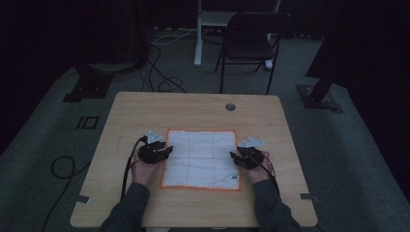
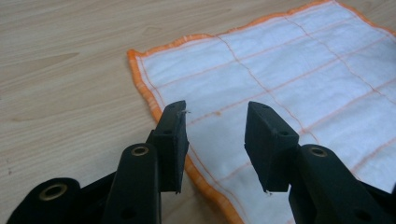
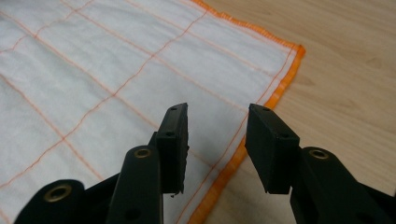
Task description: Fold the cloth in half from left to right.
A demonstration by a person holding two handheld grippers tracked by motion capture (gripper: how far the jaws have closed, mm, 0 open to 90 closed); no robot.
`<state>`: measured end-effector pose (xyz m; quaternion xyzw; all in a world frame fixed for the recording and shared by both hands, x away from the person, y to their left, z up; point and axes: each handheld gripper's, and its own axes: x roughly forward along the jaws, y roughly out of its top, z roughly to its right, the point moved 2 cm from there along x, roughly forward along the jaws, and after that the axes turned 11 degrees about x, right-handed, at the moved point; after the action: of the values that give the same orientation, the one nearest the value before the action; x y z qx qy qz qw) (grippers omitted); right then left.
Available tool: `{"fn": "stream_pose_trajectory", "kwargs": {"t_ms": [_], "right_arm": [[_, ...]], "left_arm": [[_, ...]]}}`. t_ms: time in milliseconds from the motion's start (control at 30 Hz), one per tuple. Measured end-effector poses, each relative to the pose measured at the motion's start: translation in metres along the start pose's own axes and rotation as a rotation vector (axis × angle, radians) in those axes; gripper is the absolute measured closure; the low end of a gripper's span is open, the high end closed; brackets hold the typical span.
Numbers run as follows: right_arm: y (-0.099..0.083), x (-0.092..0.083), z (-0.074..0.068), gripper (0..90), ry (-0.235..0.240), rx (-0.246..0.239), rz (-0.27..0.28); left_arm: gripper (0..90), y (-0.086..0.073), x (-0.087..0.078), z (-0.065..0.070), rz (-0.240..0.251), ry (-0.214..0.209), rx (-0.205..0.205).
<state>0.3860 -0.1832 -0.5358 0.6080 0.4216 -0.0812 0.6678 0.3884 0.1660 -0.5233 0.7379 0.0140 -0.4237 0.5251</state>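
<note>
A white cloth (image 1: 200,158) with an orange hem and thin orange grid lines lies flat in the middle of the wooden table (image 1: 193,108). My left gripper (image 1: 167,149) hovers at the cloth's left edge, jaws open. In the left gripper view the cloth (image 2: 289,74) spreads ahead and the open gripper (image 2: 215,122) stands over its orange hem. My right gripper (image 1: 233,157) hovers at the cloth's right edge, also open. In the right gripper view the gripper (image 3: 217,122) straddles the hem of the cloth (image 3: 116,70), nothing between the jaws.
A round cable hole (image 1: 230,107) sits near the table's far edge. Beyond the table stand a dark chair (image 1: 249,43), a white desk leg (image 1: 197,34) and cables (image 1: 159,72) on the grey floor. Bare wood surrounds the cloth on all sides.
</note>
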Motion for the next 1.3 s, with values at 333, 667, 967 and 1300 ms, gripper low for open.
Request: {"fn": "stream_pose_trajectory", "kwargs": {"t_ms": [333,667,967,1300], "right_arm": [[-0.011,-0.004,-0.003,58.0,0.000,0.024,-0.005],[-0.016,0.000,-0.005,57.5,-0.004,0.016,-0.028],[-0.018,0.002,-0.010,57.2,-0.009,-0.007,-0.041],[-0.019,0.003,-0.009,56.6,-0.008,-0.009,-0.047]], "left_arm": [[57.0,-0.011,-0.005,0.010,-0.010,0.013,0.003],[55.2,-0.026,-0.001,0.016,-0.032,0.012,-0.029],[54.3,-0.031,0.005,0.019,-0.063,0.035,-0.028],[53.1,-0.031,0.009,0.018,-0.066,0.035,-0.030]]}}
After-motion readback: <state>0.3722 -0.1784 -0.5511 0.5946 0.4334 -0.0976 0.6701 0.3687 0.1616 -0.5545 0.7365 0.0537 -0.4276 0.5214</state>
